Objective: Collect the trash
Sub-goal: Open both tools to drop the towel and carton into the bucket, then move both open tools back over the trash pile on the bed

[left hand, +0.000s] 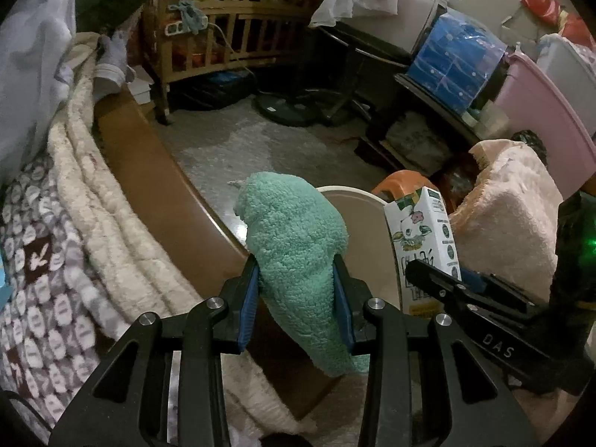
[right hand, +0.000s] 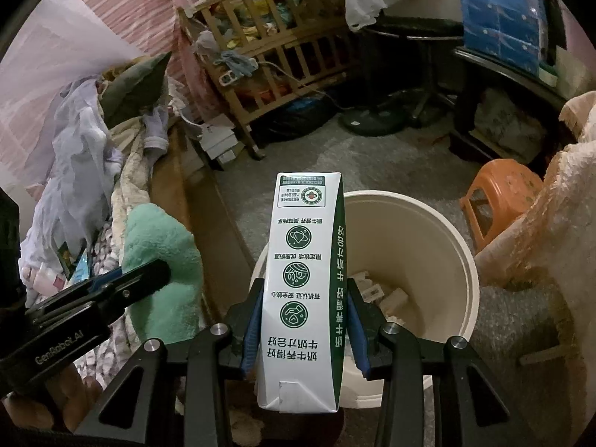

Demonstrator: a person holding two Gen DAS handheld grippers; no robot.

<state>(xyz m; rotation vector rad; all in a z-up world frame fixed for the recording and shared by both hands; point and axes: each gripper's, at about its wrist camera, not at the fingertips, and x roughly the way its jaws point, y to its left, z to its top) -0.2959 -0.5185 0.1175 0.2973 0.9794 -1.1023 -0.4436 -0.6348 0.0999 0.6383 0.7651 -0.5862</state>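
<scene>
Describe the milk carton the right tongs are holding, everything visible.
The milk carton is a tall white paperboard box with a dark green side panel, green round icons and Chinese print that reads upside down in the right wrist view. Its folded end faces the camera. The right tongs clamp its sides between blue pads, holding it above the near rim of the cream bin, touching nothing else.

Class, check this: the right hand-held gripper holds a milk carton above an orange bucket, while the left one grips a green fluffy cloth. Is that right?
Not quite: the bucket is cream-white, as the right wrist view shows; the orange thing is a stool. The right hand-held gripper does hold the milk carton, and the left hand-held gripper grips the green fluffy cloth.
</scene>
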